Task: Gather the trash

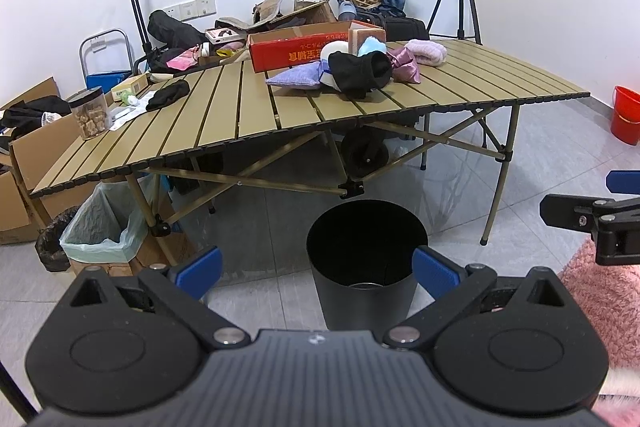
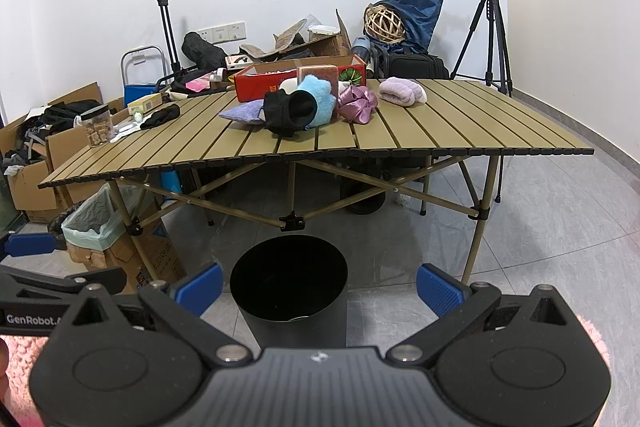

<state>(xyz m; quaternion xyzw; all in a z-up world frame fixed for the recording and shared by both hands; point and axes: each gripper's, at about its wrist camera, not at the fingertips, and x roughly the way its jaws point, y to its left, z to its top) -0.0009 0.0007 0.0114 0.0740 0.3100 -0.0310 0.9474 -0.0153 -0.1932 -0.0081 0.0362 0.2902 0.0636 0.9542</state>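
Note:
A black round bin (image 1: 364, 259) stands on the floor in front of the slatted folding table (image 1: 460, 83); it also shows in the right wrist view (image 2: 290, 287). My left gripper (image 1: 318, 273) hangs open just short of the bin, nothing between its blue pads. My right gripper (image 2: 320, 287) is open too, low beside the bin, and empty; it enters the left wrist view from the right (image 1: 588, 215). On the table lie a black pouch (image 2: 286, 111), a blue fluffy item (image 2: 320, 99), a lilac cushion (image 2: 244, 114), a pink satin cloth (image 2: 358, 103) and a red box (image 2: 296, 77).
A clear jar (image 2: 98, 126), a black cloth (image 2: 162, 117) and small packets sit at the table's left end. A lined cardboard box (image 2: 96, 223) and more cartons stand left on the floor. A tripod (image 2: 490, 27) and a red bucket (image 1: 626, 115) stand at right, a pink rug (image 1: 608, 295) near me.

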